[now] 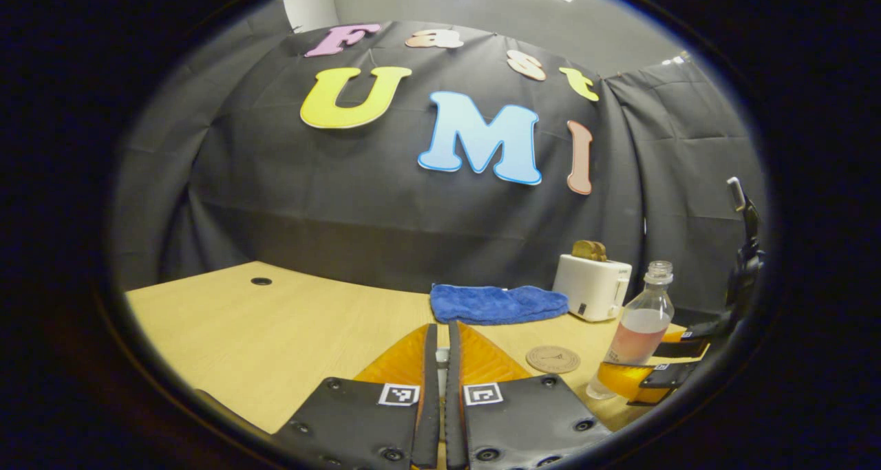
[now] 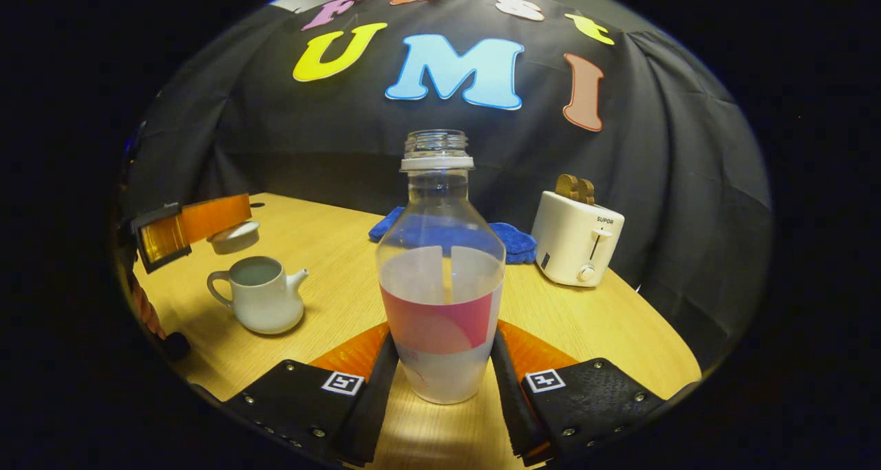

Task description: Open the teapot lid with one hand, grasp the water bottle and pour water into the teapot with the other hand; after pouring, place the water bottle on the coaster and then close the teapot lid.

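The clear water bottle (image 2: 440, 284), uncapped, pink-labelled and partly full, stands upright between the fingers of my right gripper (image 2: 440, 343), which is shut on its lower body. The white teapot (image 2: 261, 298) sits open on the table to the left of the bottle. Beyond the teapot, my left gripper (image 2: 186, 232) holds the white lid (image 2: 234, 237) in the air. In the left gripper view my left gripper (image 1: 442, 331) is nearly closed, with a pale sliver of the lid between its fingers. The round cork coaster (image 1: 553, 358) lies just left of the bottle (image 1: 639, 329) and the right gripper (image 1: 661, 372).
A white toaster (image 2: 578, 239) with bread in it stands at the back right. A blue cloth (image 1: 497, 303) lies beside it by the black wall. The wooden table (image 1: 275, 332) has a small cable hole (image 1: 261, 281) at the far left.
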